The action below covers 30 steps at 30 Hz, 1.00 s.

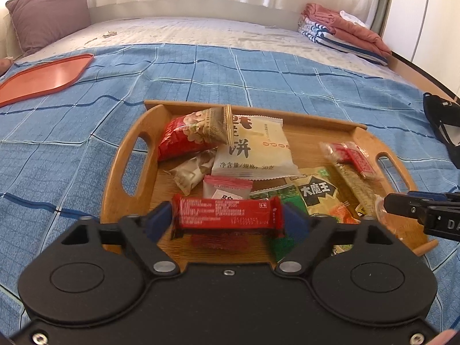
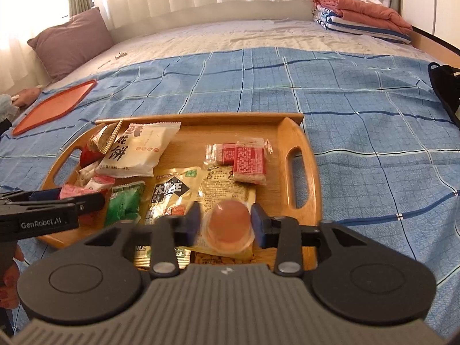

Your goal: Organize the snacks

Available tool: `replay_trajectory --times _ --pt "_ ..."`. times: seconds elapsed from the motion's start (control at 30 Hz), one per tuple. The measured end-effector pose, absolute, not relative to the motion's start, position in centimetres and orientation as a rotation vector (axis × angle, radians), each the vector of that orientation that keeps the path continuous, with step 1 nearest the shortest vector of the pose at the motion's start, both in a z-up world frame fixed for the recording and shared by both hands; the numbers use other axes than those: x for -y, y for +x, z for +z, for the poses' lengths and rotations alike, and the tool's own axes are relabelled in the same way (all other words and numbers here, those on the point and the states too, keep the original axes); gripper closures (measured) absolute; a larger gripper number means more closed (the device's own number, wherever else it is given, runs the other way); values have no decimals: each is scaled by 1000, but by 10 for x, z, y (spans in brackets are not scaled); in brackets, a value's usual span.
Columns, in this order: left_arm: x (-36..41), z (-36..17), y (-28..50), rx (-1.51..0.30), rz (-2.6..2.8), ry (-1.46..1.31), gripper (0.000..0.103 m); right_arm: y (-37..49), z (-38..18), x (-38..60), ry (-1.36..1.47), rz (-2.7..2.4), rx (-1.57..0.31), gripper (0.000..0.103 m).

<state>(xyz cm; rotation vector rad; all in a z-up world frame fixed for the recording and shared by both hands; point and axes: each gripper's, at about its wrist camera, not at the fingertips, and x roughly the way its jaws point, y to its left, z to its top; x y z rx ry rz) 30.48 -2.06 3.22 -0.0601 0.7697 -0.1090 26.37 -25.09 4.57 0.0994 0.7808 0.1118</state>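
1. Here, a red snack bar (image 1: 228,212) is clamped crosswise between the blue pads (image 1: 159,220) of the left gripper (image 1: 227,221); it is held above the near edge of the wooden tray (image 1: 130,155), its wrapper ends sticking out past both pads.
2. A pink jelly cup (image 2: 228,224) is gripped between the fingers of the right gripper (image 2: 225,224); it is held over the near part of the tray (image 2: 302,158), above a yellow packet (image 2: 227,189).
3. The tray is set on a blue checked bedspread (image 1: 72,149); inside it a loose pile of snacks is seen: a white cake packet (image 1: 256,149) near the far wall, a red bag (image 1: 184,136) at its left with its top leaning on the white packet, a green and yellow packet (image 1: 319,192) nearer the front, and a red-labelled packet (image 1: 353,155) toward the right handle.
4. An orange tray (image 1: 49,74) is laid flat on the bedspread, well apart from the wooden one, at the far left.
5. A purple pillow (image 1: 49,14) is propped at the far left of the bed; folded blankets (image 1: 345,34) are stacked at the far right.
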Motion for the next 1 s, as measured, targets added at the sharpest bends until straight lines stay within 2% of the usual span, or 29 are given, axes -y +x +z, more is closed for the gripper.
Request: replay_trajectory --times 0.43,1.0 --pt "19 71 259 -713 -136 -29 10 222 79 240 52 148 -684 27" --pt "3 159 81 -561 -201 1 2 83 161 224 13 175 -464 17"
